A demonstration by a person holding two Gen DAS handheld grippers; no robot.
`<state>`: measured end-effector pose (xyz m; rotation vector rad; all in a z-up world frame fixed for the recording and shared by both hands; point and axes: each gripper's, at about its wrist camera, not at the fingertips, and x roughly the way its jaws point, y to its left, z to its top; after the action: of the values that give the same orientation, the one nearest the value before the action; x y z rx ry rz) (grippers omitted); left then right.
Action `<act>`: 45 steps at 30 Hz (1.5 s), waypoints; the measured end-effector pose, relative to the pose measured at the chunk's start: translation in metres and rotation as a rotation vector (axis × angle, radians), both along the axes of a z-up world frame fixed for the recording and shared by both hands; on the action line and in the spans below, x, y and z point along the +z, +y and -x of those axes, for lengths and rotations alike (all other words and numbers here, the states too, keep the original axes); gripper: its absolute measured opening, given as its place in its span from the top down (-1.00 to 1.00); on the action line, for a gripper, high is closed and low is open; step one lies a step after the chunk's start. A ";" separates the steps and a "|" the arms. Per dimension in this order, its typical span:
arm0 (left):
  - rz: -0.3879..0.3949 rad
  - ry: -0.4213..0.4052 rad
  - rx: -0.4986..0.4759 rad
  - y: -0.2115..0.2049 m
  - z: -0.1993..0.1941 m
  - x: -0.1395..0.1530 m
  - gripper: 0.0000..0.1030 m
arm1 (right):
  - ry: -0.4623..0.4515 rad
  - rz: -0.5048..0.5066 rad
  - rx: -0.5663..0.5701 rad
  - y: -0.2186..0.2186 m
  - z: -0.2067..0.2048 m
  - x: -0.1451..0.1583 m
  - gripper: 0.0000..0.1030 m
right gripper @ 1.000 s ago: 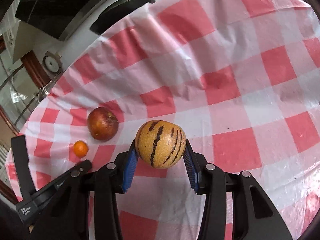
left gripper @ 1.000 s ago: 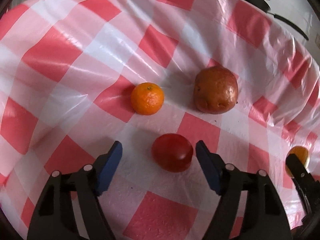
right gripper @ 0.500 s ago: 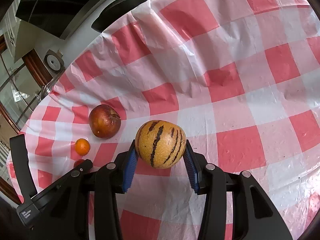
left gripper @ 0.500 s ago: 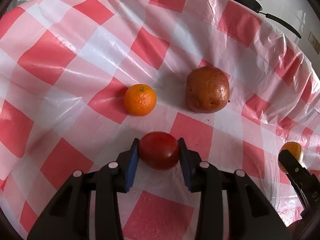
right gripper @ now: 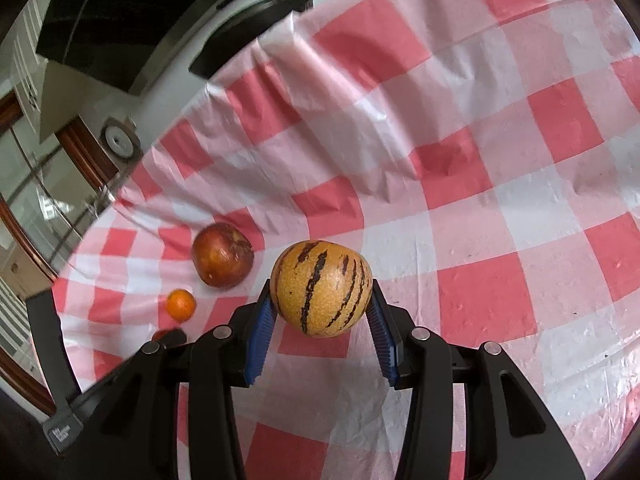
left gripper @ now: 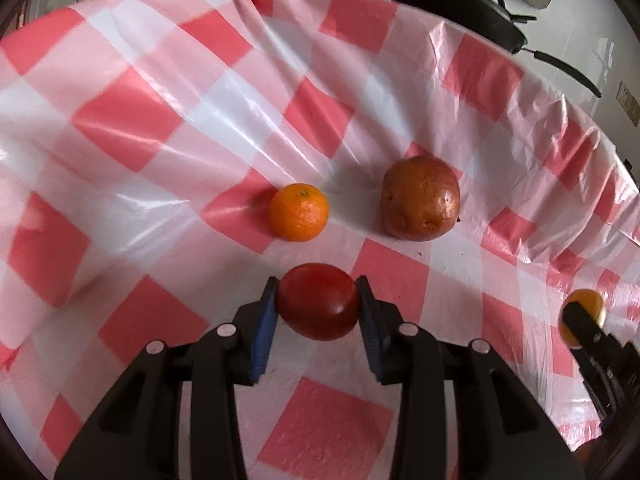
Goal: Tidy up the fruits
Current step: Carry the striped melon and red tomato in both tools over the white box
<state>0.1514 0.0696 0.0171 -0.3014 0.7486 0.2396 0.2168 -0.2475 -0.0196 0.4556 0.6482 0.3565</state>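
My left gripper (left gripper: 317,305) is shut on a red tomato (left gripper: 318,307), held just above the red-and-white checked tablecloth (left gripper: 160,184). Beyond it lie a small orange (left gripper: 299,212) and a brownish-red pomegranate (left gripper: 420,199). My right gripper (right gripper: 321,305) is shut on a yellow fruit with dark stripes (right gripper: 321,294), held above the cloth. In the right wrist view the pomegranate (right gripper: 222,259) and the orange (right gripper: 181,304) lie to the left, and the tomato (right gripper: 161,334) peeks out behind the left gripper's body. The striped fruit also shows at the right edge of the left wrist view (left gripper: 582,312).
A black pan (left gripper: 456,8) with a long handle stands beyond the table's far edge; it also shows in the right wrist view (right gripper: 256,28). The tablecloth is wrinkled and hangs over the table's edges.
My left gripper closed on the tomato and has lifted it slightly off the cloth. My right gripper keeps holding the striped fruit and has moved a little toward the pomegranate.
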 end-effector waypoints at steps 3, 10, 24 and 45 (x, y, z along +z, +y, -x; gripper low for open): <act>-0.003 -0.025 -0.005 0.000 0.019 0.006 0.25 | -0.018 0.007 -0.004 -0.004 0.024 0.003 0.14; -0.011 -0.052 0.000 0.004 0.068 0.018 0.25 | -0.028 0.017 0.053 0.005 0.086 0.008 0.14; 0.011 -0.127 0.019 0.037 0.191 0.019 0.25 | -0.014 0.027 0.156 0.036 0.190 0.002 0.14; -0.068 -0.123 0.059 0.094 0.308 0.019 0.25 | -0.030 0.126 0.520 0.143 0.289 0.001 0.14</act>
<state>-0.1570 0.1641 0.0362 -0.2715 0.6089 0.2990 -0.0725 -0.1041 -0.0185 0.1540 0.7519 0.8076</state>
